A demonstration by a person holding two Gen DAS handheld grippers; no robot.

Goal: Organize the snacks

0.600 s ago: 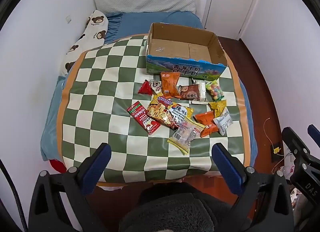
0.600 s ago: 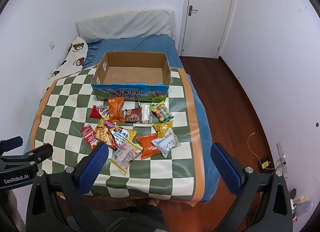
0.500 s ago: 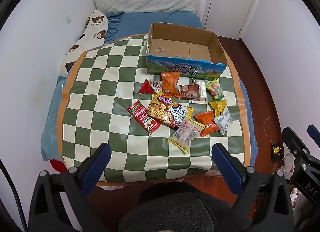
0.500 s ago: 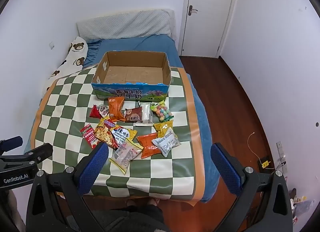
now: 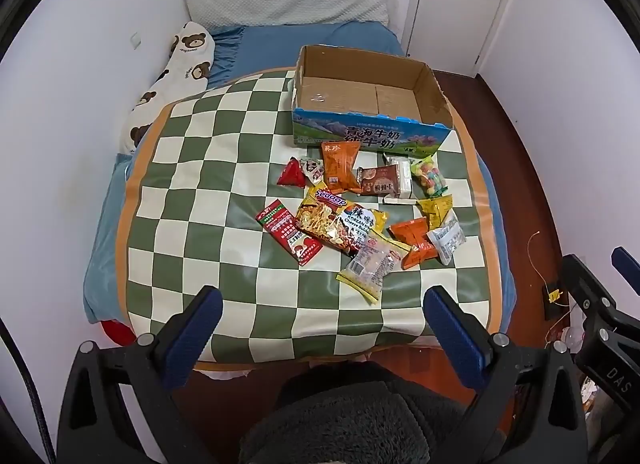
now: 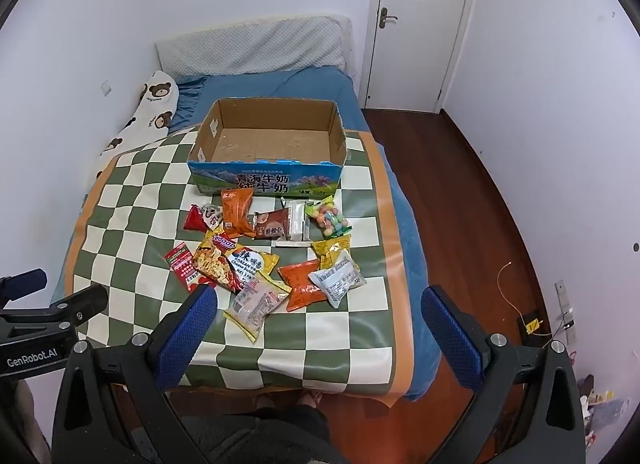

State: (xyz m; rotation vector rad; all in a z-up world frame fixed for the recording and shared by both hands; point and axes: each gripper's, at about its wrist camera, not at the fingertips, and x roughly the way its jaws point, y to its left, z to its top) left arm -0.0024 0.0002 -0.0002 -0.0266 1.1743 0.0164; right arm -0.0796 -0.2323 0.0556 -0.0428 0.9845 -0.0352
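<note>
Several snack packets lie in a loose pile on the green-and-white checkered mat: a noodle pack, a red sachet, orange bags, a clear packet. An empty open cardboard box stands just behind them; it also shows in the right wrist view. My left gripper is open and empty, held above the mat's near edge. My right gripper is open and empty, near the clear packet.
The mat covers a blue bed with a grey pillow and a bear-print pillow at the left wall. Wooden floor and a white door lie to the right. The person's legs show below.
Both grippers have drifted slightly; the scene sits a little lower in the views. The snacks and box have not moved.
</note>
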